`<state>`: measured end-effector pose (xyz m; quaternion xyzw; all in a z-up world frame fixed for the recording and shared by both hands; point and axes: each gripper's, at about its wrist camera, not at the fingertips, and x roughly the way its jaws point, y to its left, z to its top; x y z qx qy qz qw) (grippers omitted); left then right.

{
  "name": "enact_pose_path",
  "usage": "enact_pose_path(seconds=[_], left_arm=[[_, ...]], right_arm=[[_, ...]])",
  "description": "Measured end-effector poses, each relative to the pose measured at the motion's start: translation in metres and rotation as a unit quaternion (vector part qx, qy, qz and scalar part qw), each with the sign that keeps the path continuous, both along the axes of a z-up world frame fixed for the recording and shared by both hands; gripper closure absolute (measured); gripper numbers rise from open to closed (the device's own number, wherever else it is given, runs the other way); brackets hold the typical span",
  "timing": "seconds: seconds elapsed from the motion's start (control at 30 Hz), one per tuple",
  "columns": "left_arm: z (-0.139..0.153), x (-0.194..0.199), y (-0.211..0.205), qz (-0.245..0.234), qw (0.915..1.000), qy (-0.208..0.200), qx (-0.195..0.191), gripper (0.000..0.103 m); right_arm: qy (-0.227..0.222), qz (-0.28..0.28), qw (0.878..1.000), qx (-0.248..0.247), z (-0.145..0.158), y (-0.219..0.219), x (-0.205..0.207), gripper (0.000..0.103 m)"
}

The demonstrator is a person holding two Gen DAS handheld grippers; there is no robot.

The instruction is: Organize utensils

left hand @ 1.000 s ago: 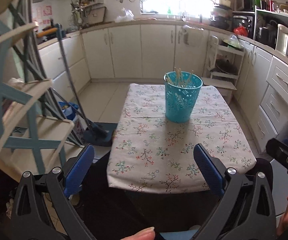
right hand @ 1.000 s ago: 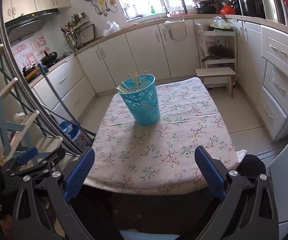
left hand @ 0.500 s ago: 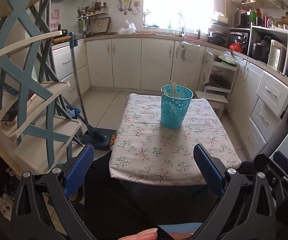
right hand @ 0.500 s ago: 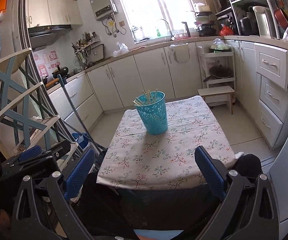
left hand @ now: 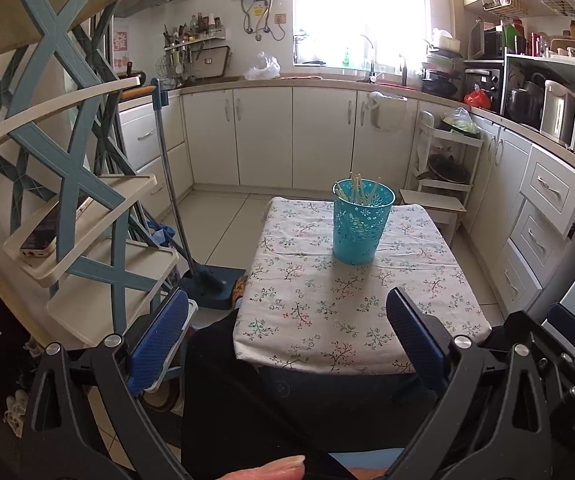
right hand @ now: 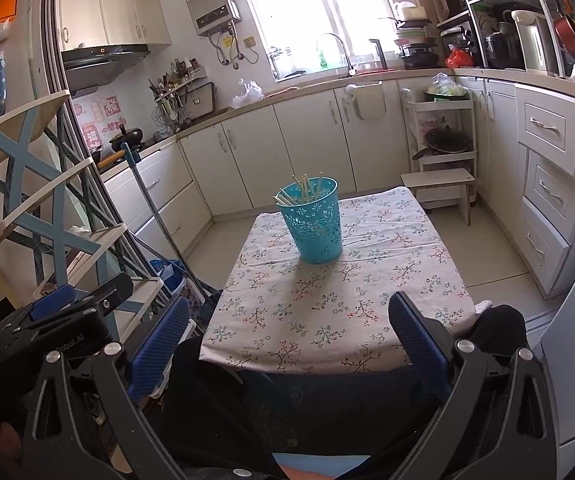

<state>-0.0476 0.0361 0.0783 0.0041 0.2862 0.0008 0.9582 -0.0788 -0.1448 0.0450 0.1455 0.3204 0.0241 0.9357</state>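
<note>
Both the left gripper (left hand: 287, 332) and right gripper (right hand: 289, 334) are being held wide apart, gripping nothing. The teal basket (left hand: 361, 222) with chopsticks (left hand: 357, 188) is being seen well ahead of both, upright on the floral table (left hand: 327, 312).

Floral-clothed table (left hand: 319, 320) bears a teal basket (left hand: 361, 224).

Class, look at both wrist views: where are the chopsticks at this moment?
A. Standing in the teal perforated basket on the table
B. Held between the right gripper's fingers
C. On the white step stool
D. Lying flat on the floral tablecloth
A: the chopsticks stand in the teal basket on the table, and both grippers are open and empty.
</note>
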Motion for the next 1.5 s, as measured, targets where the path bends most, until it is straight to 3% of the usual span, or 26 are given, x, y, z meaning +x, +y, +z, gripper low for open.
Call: enact_pose_path(seconds=[1.5], left_arm=[[-0.012, 0.004, -0.004, 0.000, 0.9999, 0.016, 0.003, 0.008]], right_arm=[[0.014, 0.010, 1.000, 0.000, -0.008, -0.002, 0.001, 0.007]])
